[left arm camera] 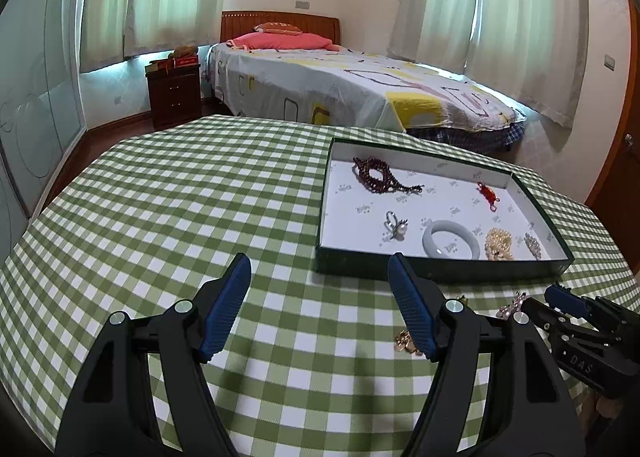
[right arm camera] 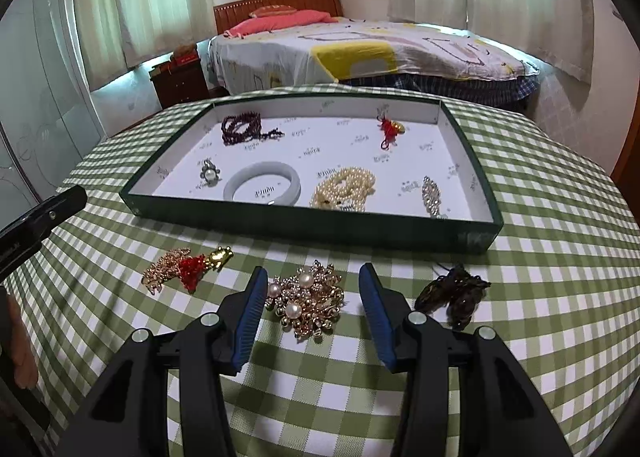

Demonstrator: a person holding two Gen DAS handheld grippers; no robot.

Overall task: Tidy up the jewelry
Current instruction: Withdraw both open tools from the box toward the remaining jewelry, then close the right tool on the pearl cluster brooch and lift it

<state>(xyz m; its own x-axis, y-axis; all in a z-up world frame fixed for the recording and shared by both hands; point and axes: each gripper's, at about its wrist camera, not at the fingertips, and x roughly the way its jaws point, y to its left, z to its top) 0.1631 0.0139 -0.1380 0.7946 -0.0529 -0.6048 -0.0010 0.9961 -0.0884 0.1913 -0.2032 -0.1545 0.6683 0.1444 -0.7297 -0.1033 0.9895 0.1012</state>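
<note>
We see a green-checked tablecloth (right arm camera: 540,217) with a shallow dark-green tray (right arm camera: 320,223) on it, white inside. In the tray: dark red bead bracelet (right arm camera: 240,129) far left, red knotted charm (right arm camera: 387,128) far right, pearl ring (right arm camera: 209,174), white jade bangle (right arm camera: 262,187), pearl strand (right arm camera: 346,187) and crystal brooch (right arm camera: 432,193) along the near wall. On the cloth in front of the tray, still outside it: gold-and-red tassel piece (right arm camera: 188,265) at left, pearl-and-gold brooch cluster (right arm camera: 310,299) in the middle, dark brown bead bundle (right arm camera: 456,293) at right. Our right gripper (right arm camera: 314,289) hangs over the brooch cluster, jaws apart, blue pads either side of it, not pressing; contact with cloth we cannot tell. Our left gripper (left arm camera: 320,277) sits over bare cloth just left of the tray's near corner, jaws wide apart, nothing between them. Bed (left arm camera: 340,81) and curtains (left arm camera: 500,17) behind the table
</note>
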